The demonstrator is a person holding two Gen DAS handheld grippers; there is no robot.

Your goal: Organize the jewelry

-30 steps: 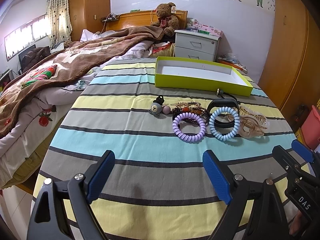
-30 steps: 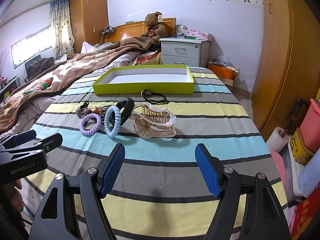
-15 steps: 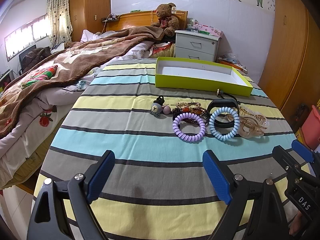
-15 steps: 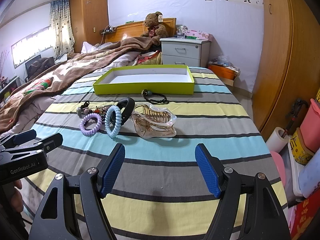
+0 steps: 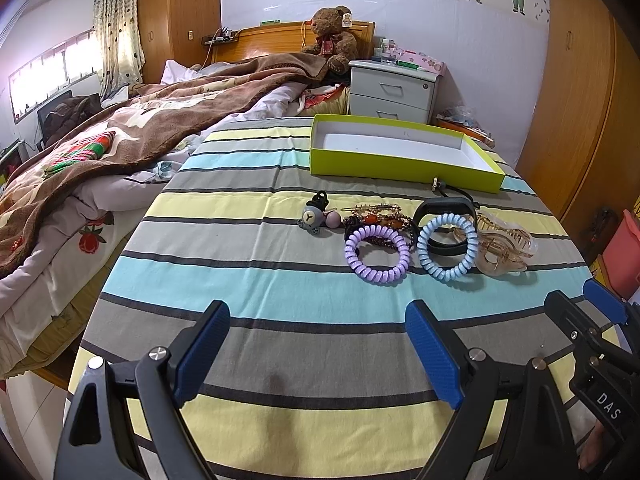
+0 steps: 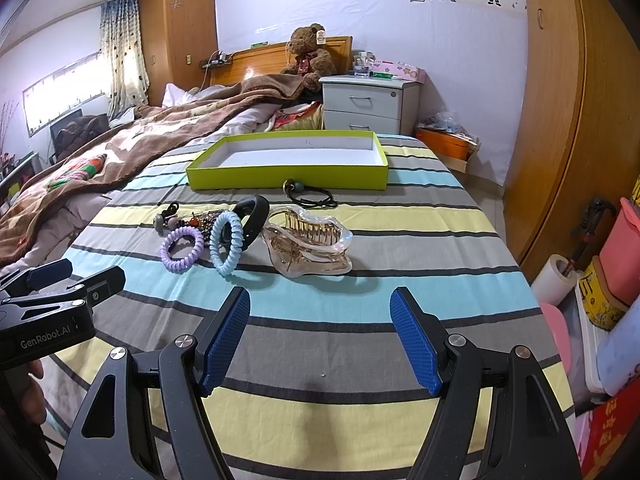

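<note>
Tablecloth (image 5: 248, 280): striped, yellow/grey/blue, covers whole work surface.
Box (image 6: 288, 176): lime-green, shallow, white inside, nothing in it; far end of cloth, behind the jewelry.
L gripper (image 5: 316, 344): low over near edge, blue pads wide apart, nothing betw them, well short of the pile.
R gripper (image 6: 320, 328): same, wide apart, holds nothing, lined up w/ claw clip, not touching.
Claw clip (image 6: 308, 242): clear amber, right end of pile, on its side.
Black band (image 6: 252, 216): propped behind blue coil.
Blue coil tie (image 5: 447, 246): leans on black band, just beside purple one.
Purple coil tie (image 5: 377, 254): flat on cloth, partly over beaded pieces.
Beaded pieces (image 5: 376, 216): tangled, behind purple coil; can't tell count.
Bear hair tie (image 5: 316, 214): left end of pile.
Black elastic w/ bead (image 6: 310, 194): apart from pile, just in front of box.
</note>
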